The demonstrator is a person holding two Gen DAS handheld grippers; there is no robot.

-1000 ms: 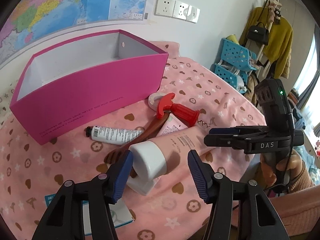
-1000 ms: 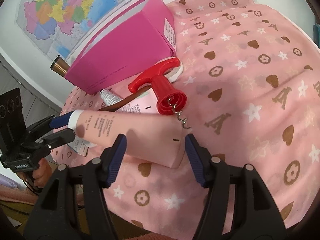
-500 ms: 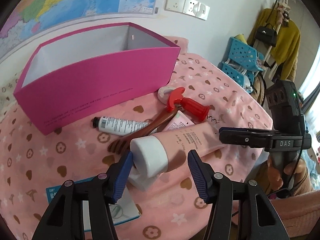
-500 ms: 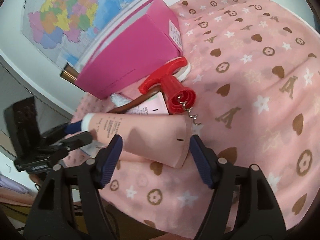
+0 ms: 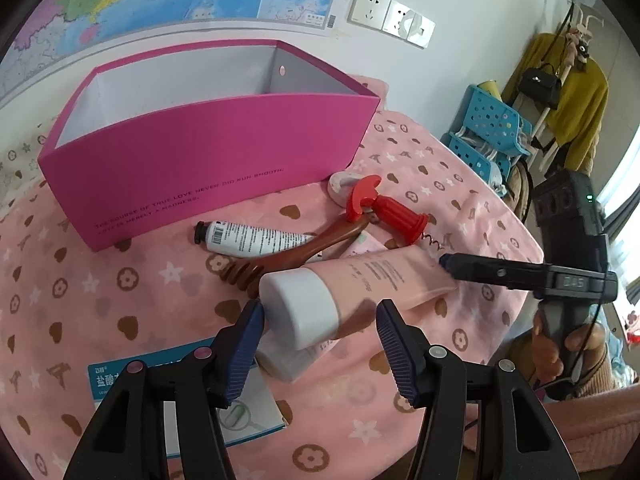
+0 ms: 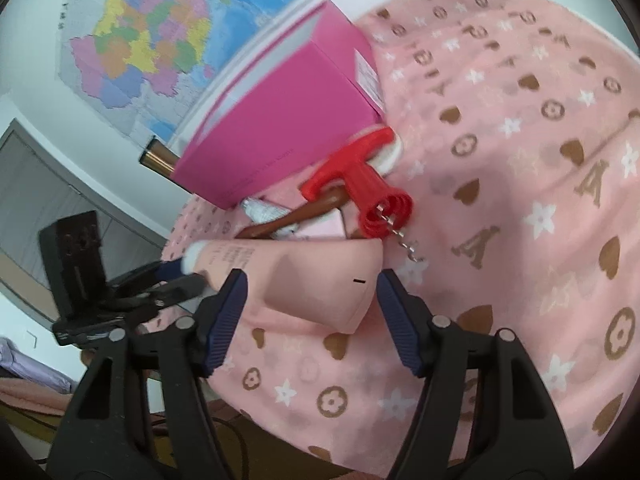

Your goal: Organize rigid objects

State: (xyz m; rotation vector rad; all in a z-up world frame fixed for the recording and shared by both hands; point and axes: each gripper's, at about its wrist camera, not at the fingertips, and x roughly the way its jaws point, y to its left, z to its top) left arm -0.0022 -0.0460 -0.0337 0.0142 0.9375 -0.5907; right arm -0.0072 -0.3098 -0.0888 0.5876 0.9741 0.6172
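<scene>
A pink tube with a white cap lies slanted over other items on the pink patterned cloth. My left gripper is shut on its cap end. My right gripper is at the flat crimped end; its jaws are closing with that end between them, and the pads do not press it. Behind stands an open magenta box. In front of it lie a red corkscrew, a small white tube and a brown wooden tool.
A white object lies under the tube's cap, beside a blue-and-white packet. A roll of tape sits behind the corkscrew. Blue baskets and hanging clothes stand past the table's right edge. A hand holds the right gripper.
The right gripper has come up to the tube's flat end and spread its jaws a little wider around it. The left gripper has kept its place on the cap end.
</scene>
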